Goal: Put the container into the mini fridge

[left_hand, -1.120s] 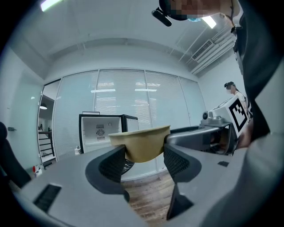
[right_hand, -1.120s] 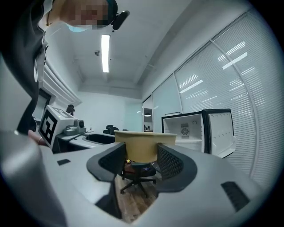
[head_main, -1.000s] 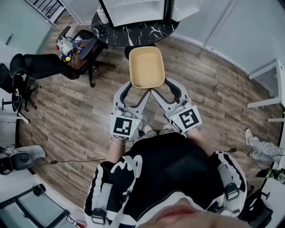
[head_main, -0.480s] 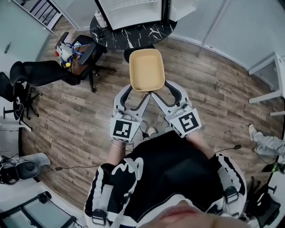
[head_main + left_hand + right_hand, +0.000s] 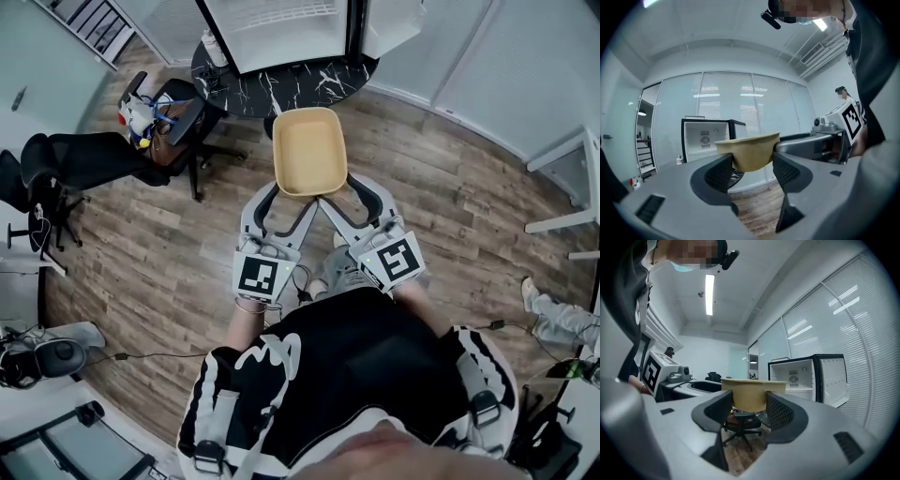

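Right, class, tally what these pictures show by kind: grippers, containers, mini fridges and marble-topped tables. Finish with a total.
Grippers: 2 (left gripper, right gripper)
Tan container: 1, held between both grippers
Mini fridge: 1, door open
Black marble table: 1
Total: 5

The left gripper point(image 5: 751, 165) has its dark ribbed jaws pressed against the lower wall of the tan container point(image 5: 747, 149), which fills the centre. From 3 o'clock the right gripper point(image 5: 783, 143) reaches in to the container's rim. At 9 o'clock, farther back, the mini fridge point(image 5: 707, 138) stands open before blind-covered glass. Wood floor point(image 5: 757, 208) shows at 6 o'clock.
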`<state>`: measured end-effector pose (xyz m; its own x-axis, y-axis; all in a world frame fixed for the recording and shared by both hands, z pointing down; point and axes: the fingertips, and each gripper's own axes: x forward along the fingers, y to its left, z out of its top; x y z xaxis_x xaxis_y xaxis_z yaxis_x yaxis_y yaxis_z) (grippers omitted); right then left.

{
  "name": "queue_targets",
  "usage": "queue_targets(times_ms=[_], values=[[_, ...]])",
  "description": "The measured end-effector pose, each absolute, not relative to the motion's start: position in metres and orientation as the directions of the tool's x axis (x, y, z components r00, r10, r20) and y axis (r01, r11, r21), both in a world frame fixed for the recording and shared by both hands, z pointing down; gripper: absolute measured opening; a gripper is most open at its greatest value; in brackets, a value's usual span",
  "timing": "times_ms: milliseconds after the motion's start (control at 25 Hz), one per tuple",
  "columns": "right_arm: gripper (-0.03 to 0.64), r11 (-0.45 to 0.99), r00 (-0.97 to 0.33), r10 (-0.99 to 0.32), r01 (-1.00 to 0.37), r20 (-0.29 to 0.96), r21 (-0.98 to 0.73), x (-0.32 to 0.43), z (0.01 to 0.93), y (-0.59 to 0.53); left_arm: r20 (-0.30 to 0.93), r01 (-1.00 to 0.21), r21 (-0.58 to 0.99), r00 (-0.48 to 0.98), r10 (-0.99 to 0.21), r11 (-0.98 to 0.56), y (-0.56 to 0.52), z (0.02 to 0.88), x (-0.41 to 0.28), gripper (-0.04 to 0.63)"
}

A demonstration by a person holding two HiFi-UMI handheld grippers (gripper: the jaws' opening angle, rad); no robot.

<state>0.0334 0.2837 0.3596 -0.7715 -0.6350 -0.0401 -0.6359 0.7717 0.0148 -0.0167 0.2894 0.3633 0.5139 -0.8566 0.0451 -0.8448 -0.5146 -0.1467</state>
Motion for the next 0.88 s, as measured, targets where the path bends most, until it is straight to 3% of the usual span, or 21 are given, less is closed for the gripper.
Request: queue_targets(times_ms=[880], values=[[0.233, 0.806, -0.806, -0.591, -0.592, -0.038, 0.010, 0.035, 0.361, 0.148, 0.046, -0.872, -0.161, 0.461, -0.886, -0.462, 0.157, 0.365, -0.014, 0.275]])
